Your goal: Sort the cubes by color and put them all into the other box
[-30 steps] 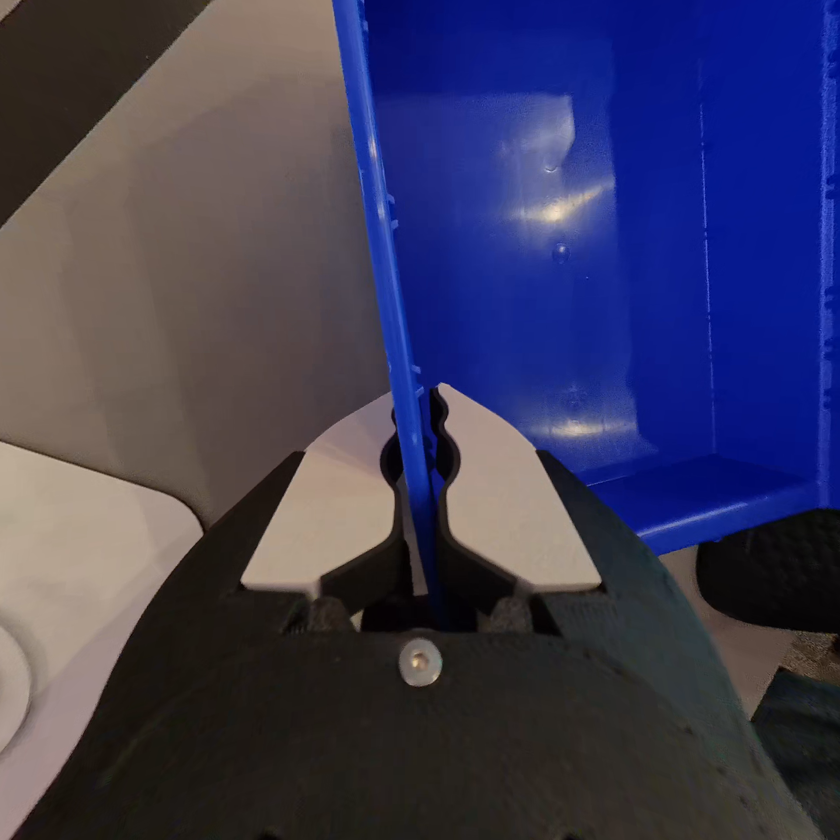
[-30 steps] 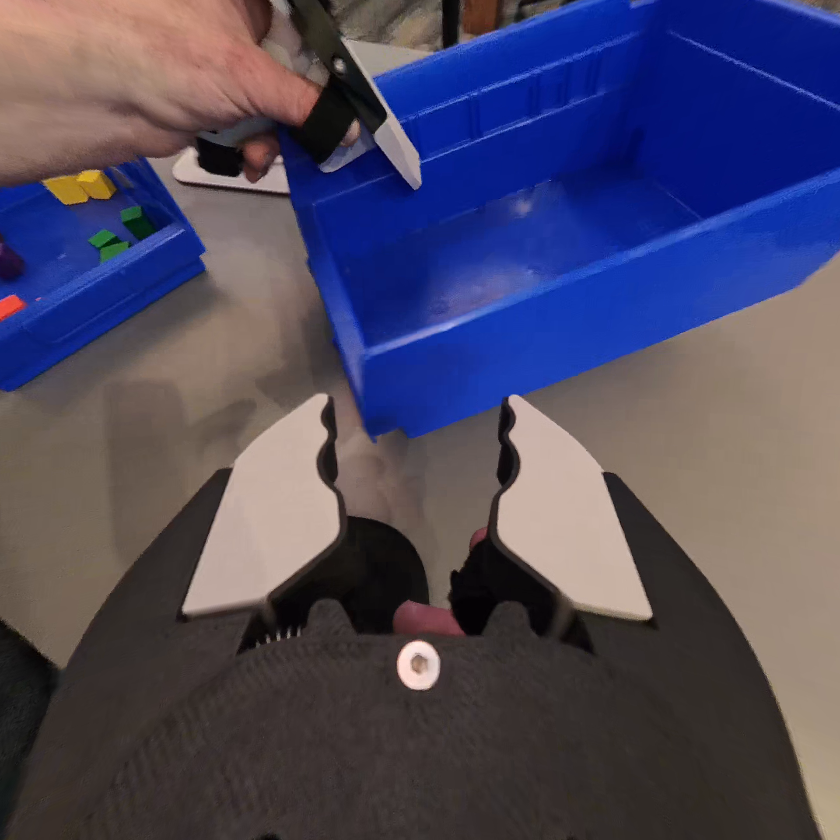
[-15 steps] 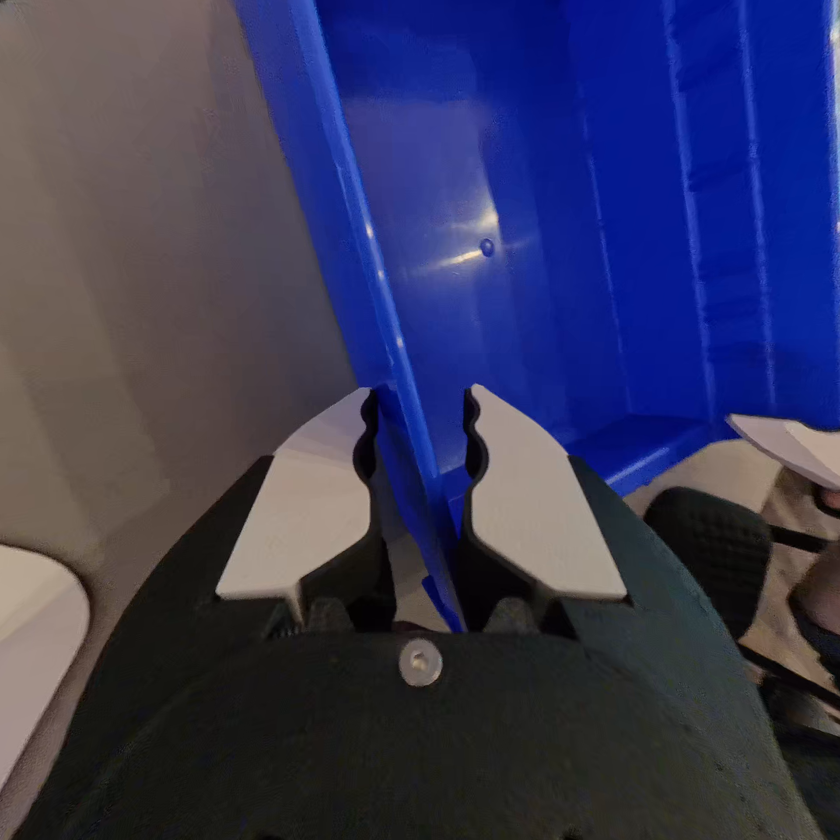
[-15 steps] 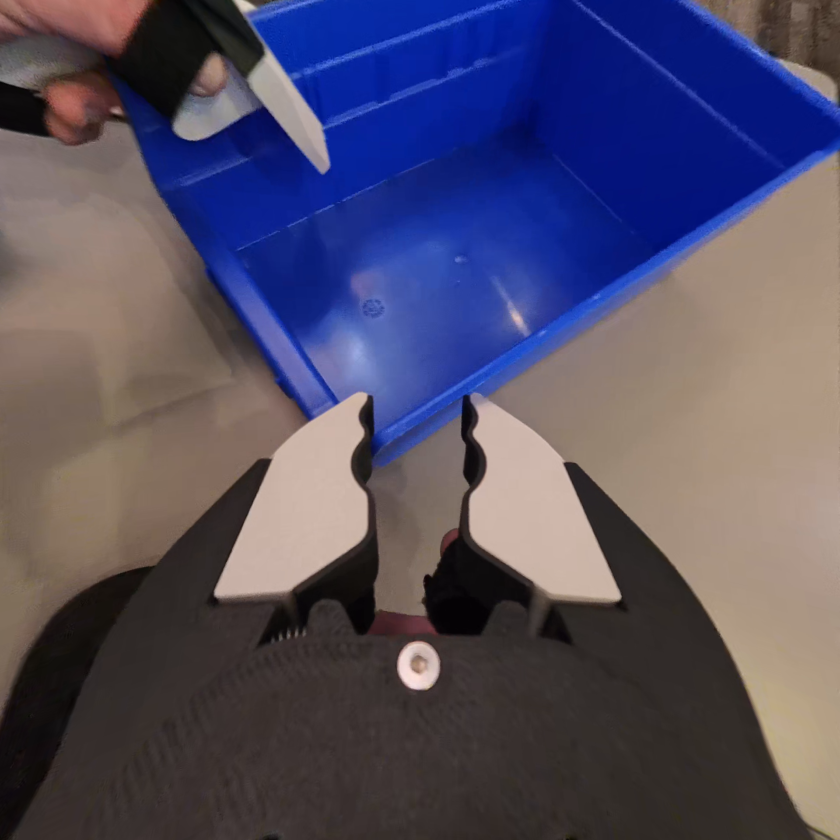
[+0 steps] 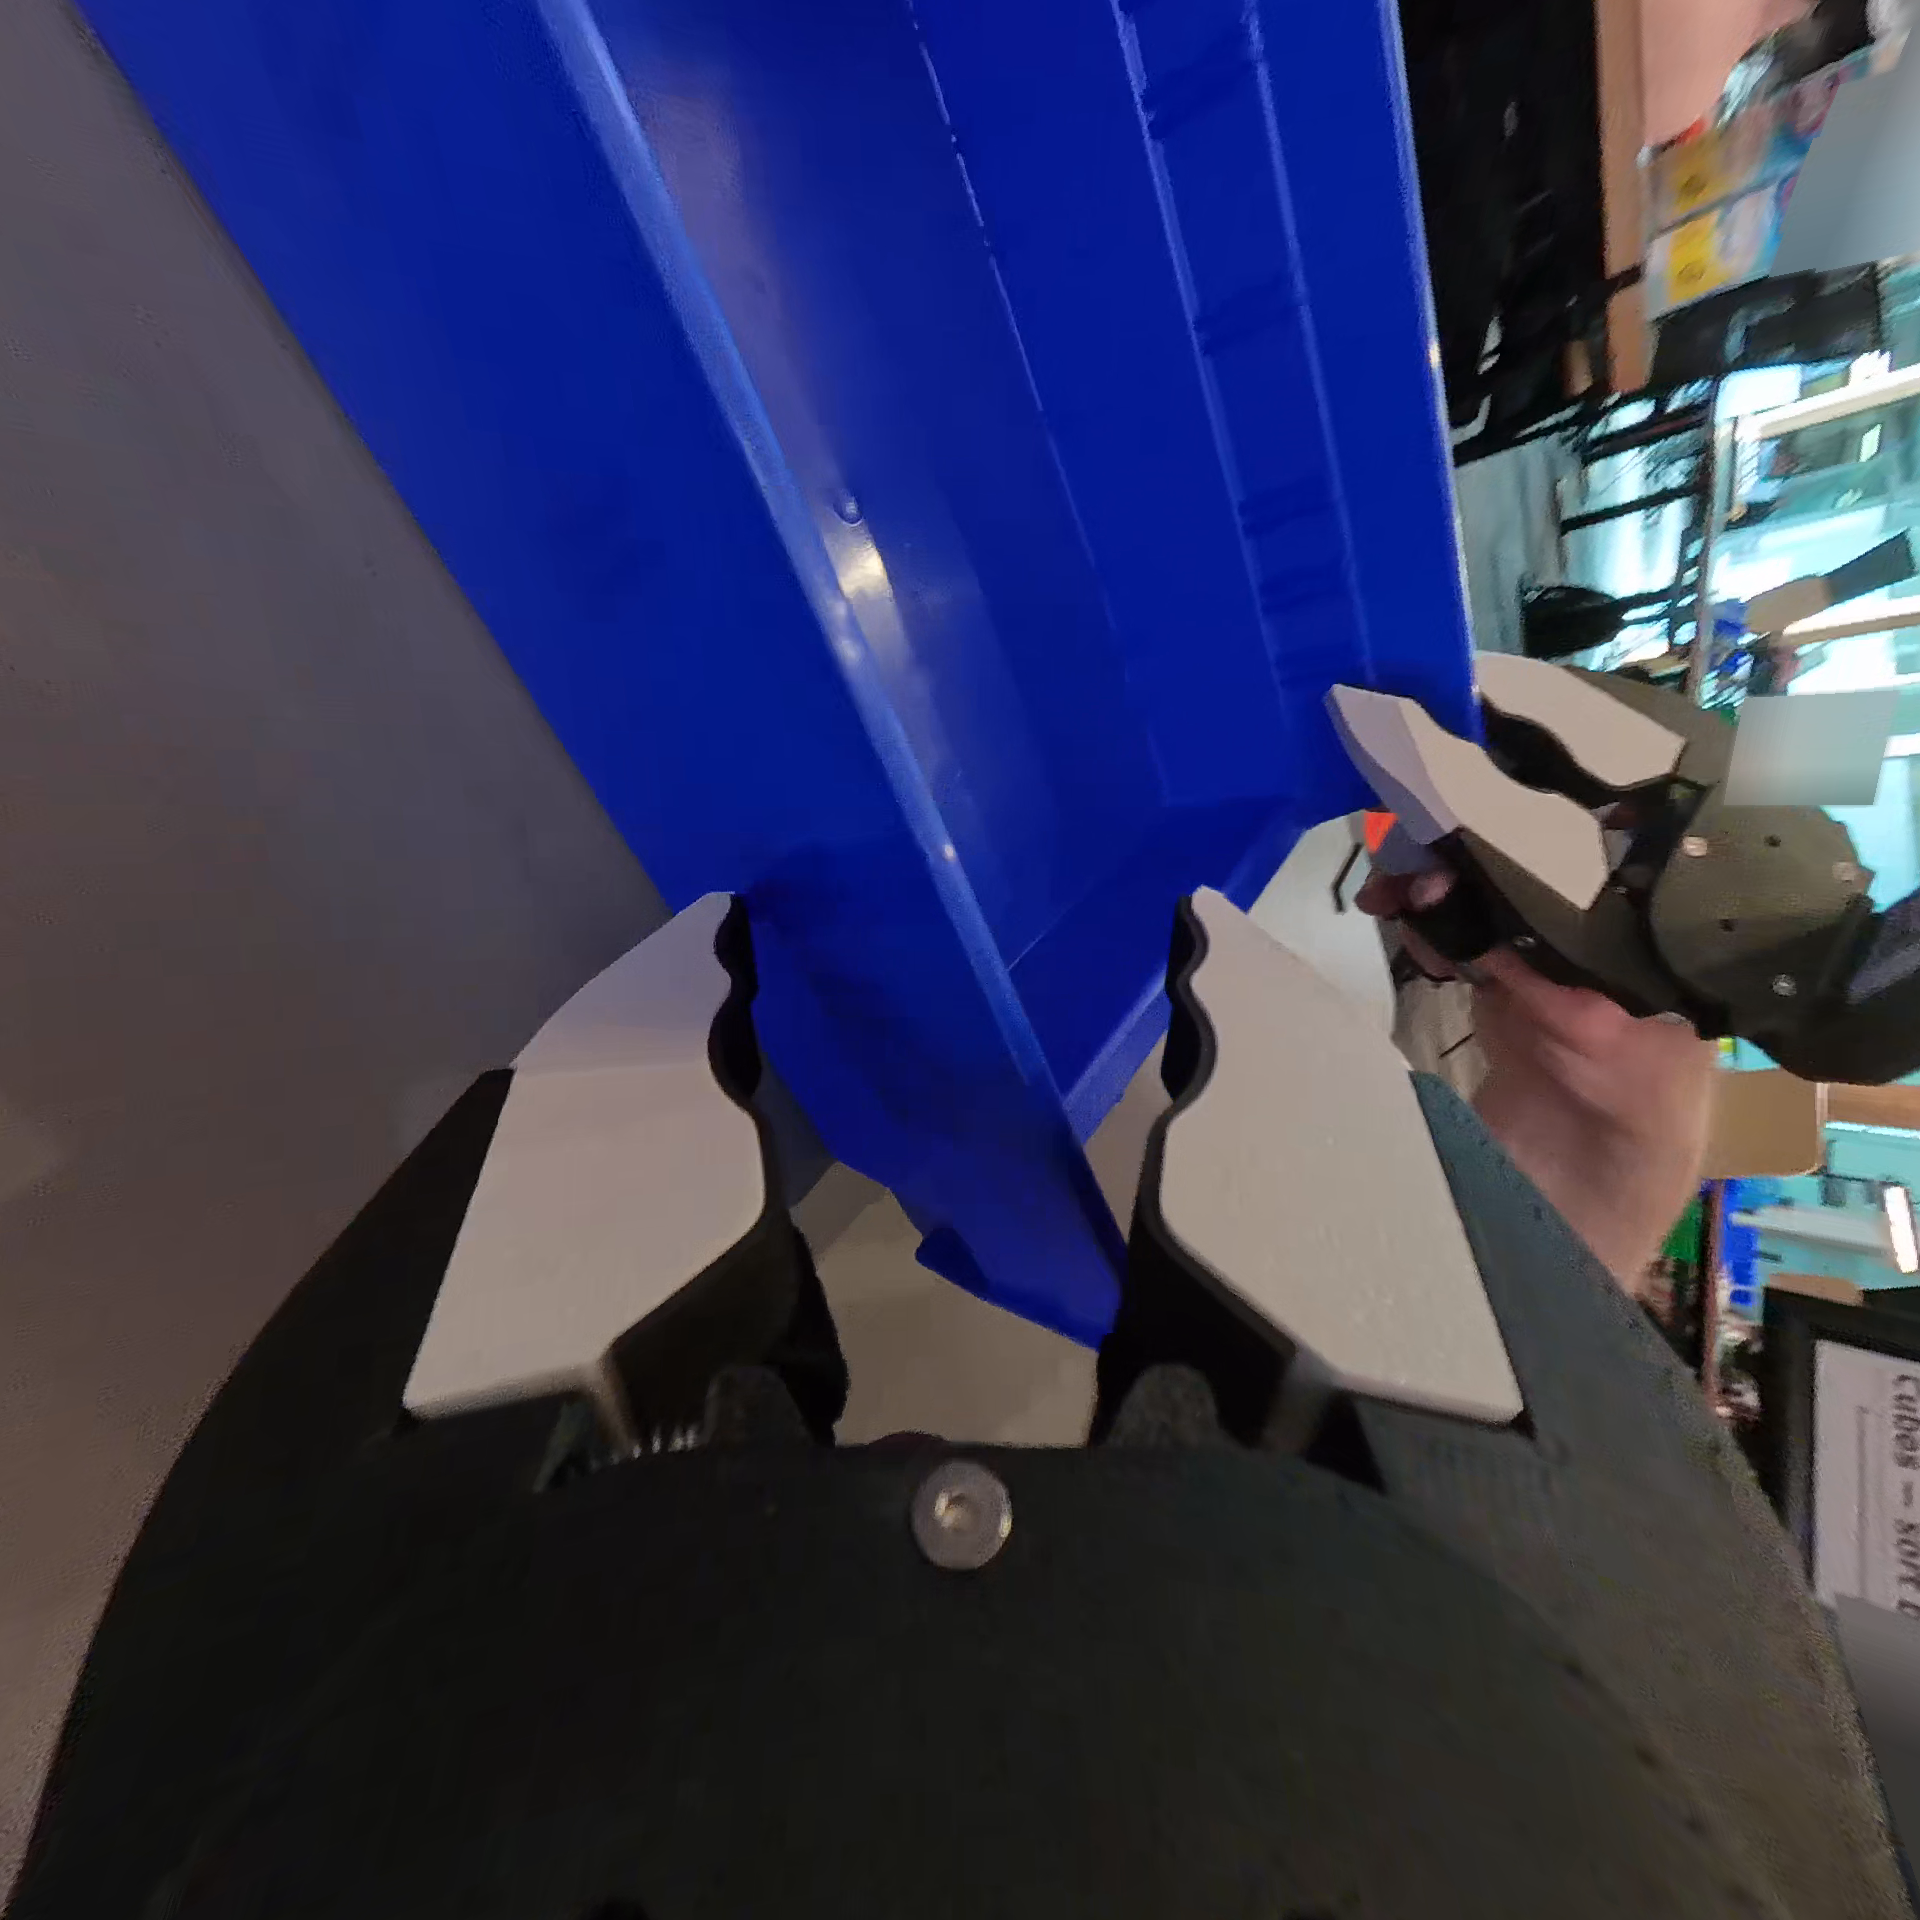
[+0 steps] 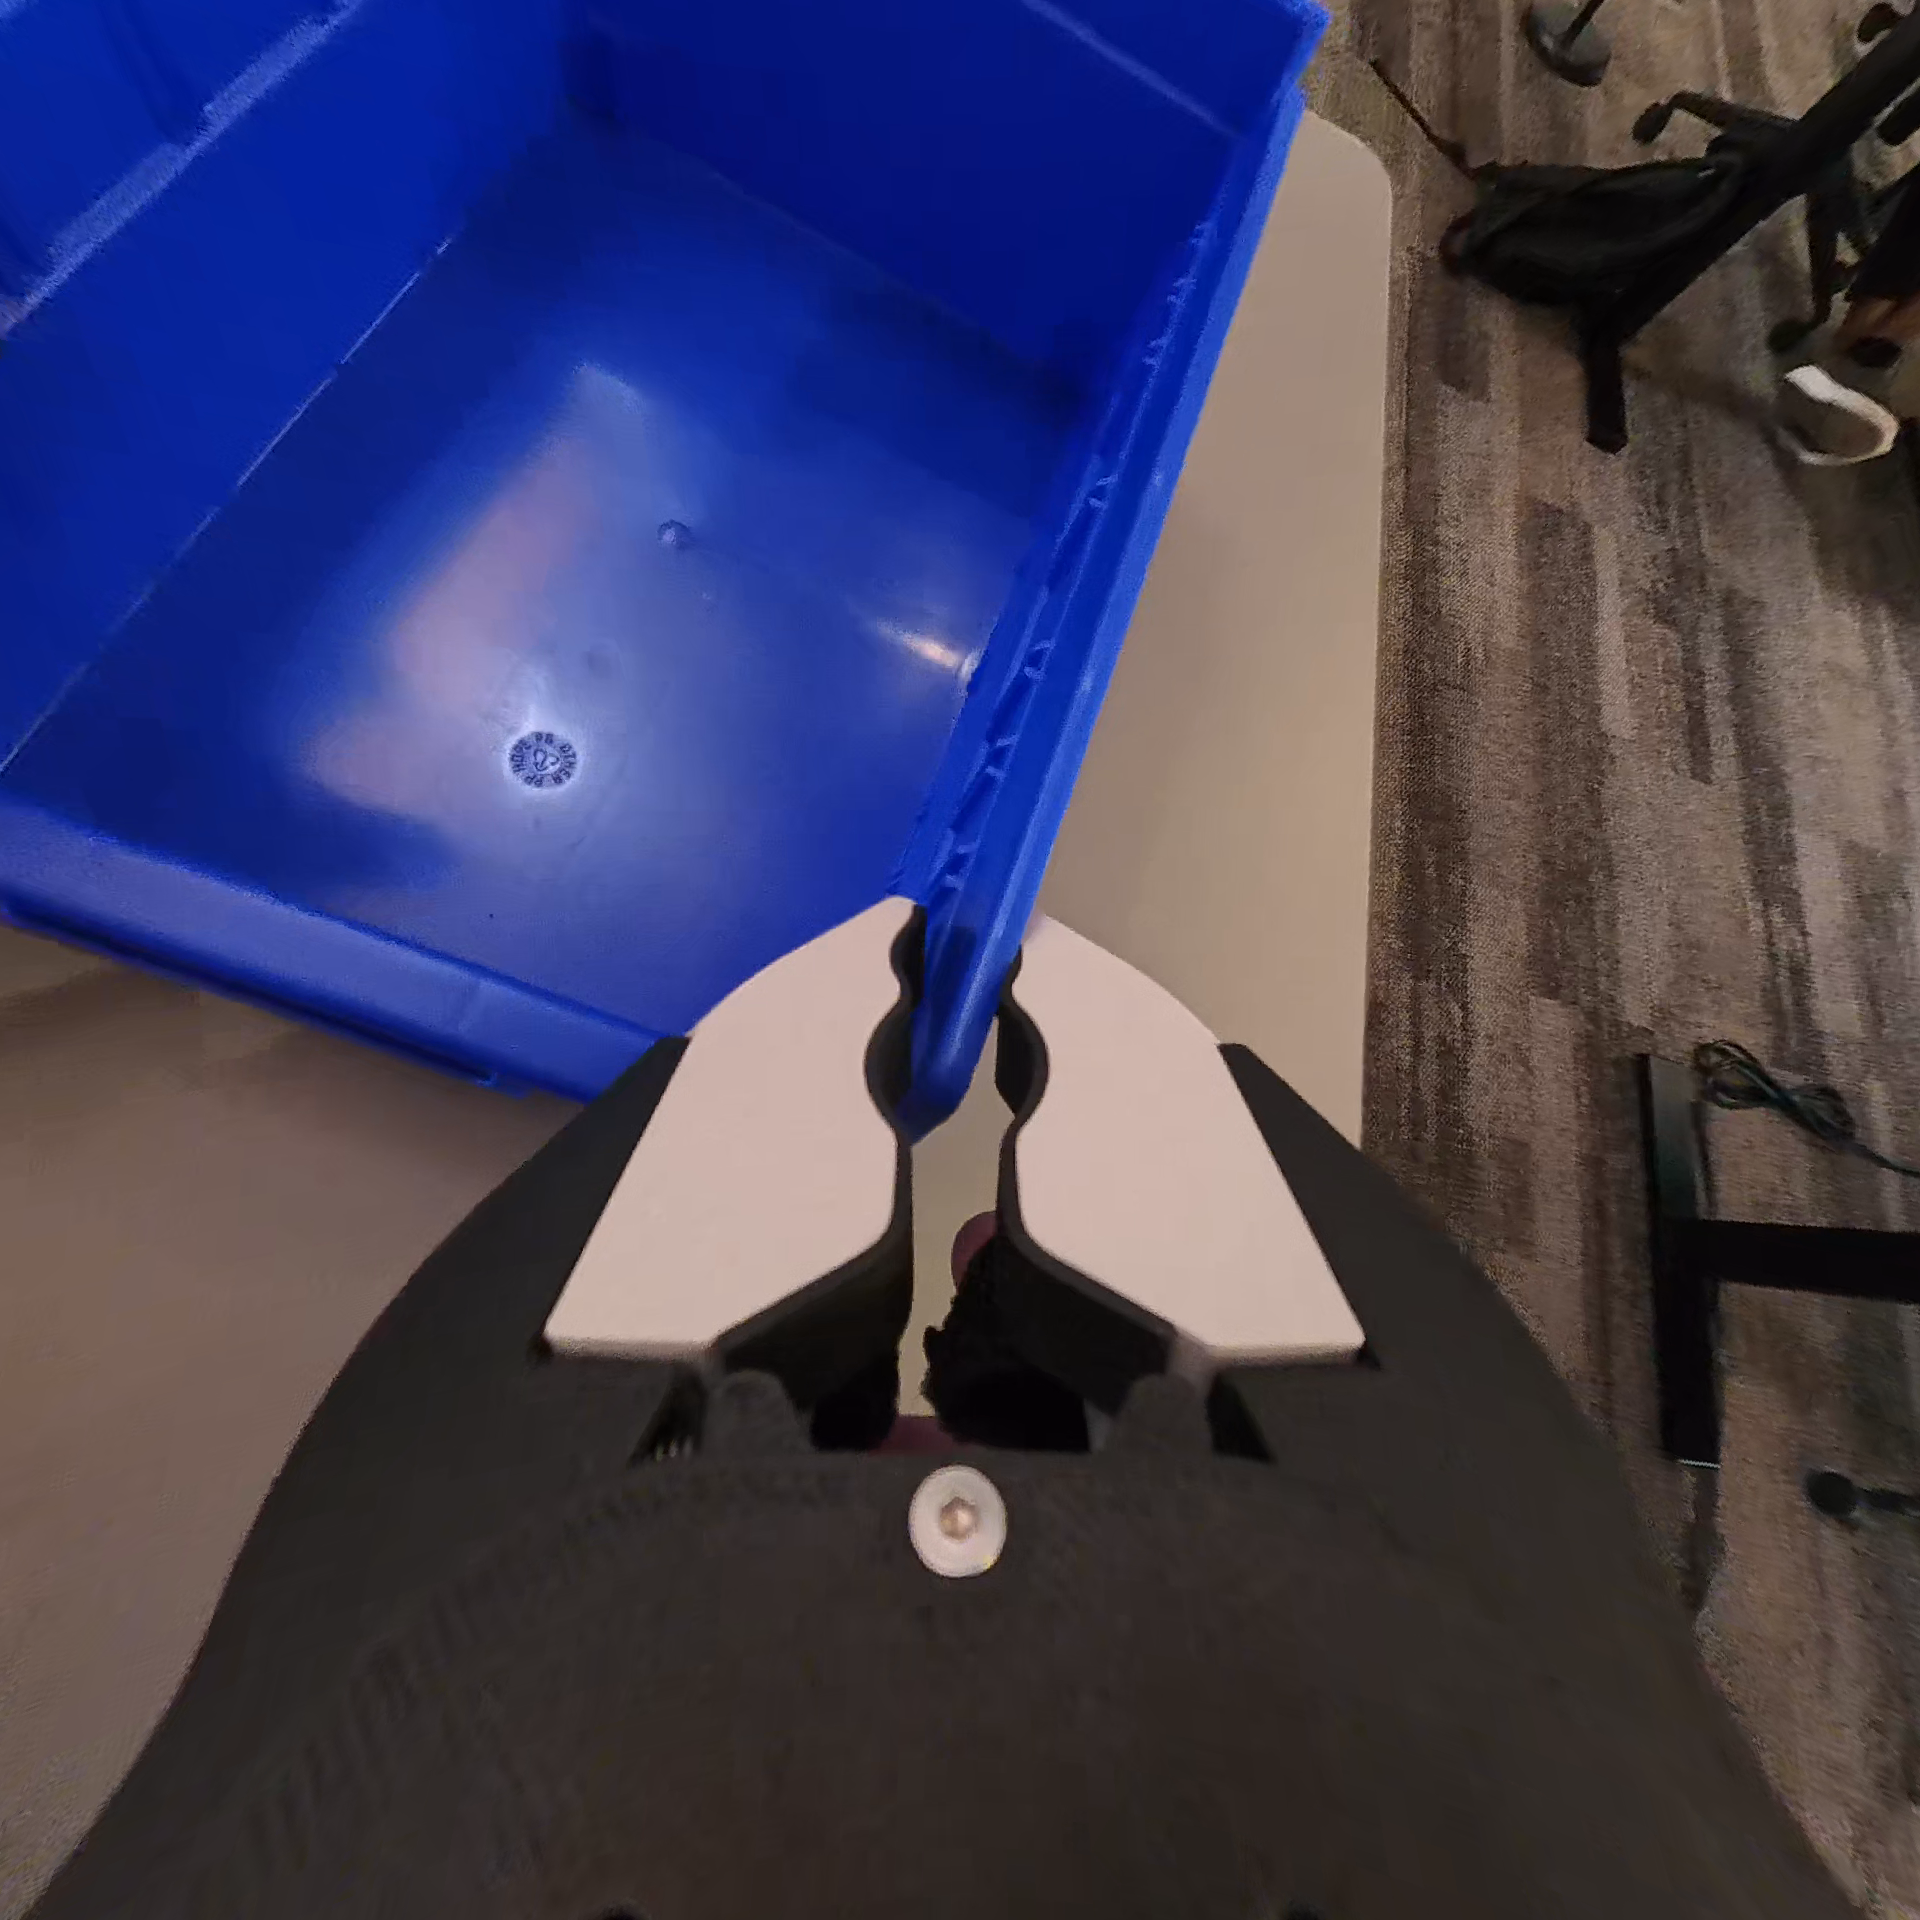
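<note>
The right tool (image 6: 958, 1013) pinches the corner rim of the blue box (image 6: 582, 582), its 2 pale fingers (image 6: 769, 1122) pressed against either face of the wall; the box spreads ahead and to the left of it on the beige counter (image 6: 1247, 623), with bare blue floor inside. In the left wrist view that same tool (image 5: 1455, 769) shows far off to the right, a hand (image 5: 1558, 1049) behind it, clamped on the box's far corner. The left tool (image 5: 961, 997) is spread wide, with the near corner of the box (image 5: 831, 520) standing between its fingers (image 5: 613, 1143); the box edge runs close to the right finger's base, though whether it touches there is hard to tell. No cubes show in either view. To the right of the right tool, beyond the counter's edge, lies grey carpet (image 6: 1662, 831) with a black chair base (image 6: 1621, 229) on it.
</note>
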A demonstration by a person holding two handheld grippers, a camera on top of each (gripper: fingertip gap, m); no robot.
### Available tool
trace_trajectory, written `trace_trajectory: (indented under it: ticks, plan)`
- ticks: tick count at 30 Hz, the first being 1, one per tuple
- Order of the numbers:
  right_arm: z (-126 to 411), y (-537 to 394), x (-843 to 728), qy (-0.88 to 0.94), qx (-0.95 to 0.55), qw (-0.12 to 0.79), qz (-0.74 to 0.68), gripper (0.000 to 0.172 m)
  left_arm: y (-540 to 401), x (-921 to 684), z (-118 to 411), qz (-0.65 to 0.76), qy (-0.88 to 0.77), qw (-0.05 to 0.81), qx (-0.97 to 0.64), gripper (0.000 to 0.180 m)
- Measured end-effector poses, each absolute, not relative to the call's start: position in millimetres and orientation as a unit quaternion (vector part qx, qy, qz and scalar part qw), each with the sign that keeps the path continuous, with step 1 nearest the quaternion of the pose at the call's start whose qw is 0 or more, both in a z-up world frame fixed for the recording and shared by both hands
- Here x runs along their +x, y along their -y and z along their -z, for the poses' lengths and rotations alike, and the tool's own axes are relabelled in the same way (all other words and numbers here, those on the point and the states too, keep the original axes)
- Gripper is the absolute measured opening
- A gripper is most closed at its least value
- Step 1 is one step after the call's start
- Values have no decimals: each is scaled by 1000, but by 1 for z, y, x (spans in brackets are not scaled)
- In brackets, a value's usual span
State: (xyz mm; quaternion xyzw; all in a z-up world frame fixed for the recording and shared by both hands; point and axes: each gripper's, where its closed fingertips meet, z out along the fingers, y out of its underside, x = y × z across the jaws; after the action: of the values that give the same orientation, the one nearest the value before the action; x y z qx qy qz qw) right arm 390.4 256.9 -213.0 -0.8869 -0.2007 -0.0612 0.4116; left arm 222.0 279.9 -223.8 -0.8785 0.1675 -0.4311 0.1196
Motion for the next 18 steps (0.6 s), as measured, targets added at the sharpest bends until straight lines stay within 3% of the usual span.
trace_trajectory:
  ticks: [13, 18]
  plan:
    - [217, -311, 410, 194, -891, 408, 52, 12, -320, 234, 221, 458, -135, 138, -867, 77]
    - [186, -301, 423, 184, -868, 446, 118, 39, -292, 229, 205, 468, -147, 126, -862, 96]
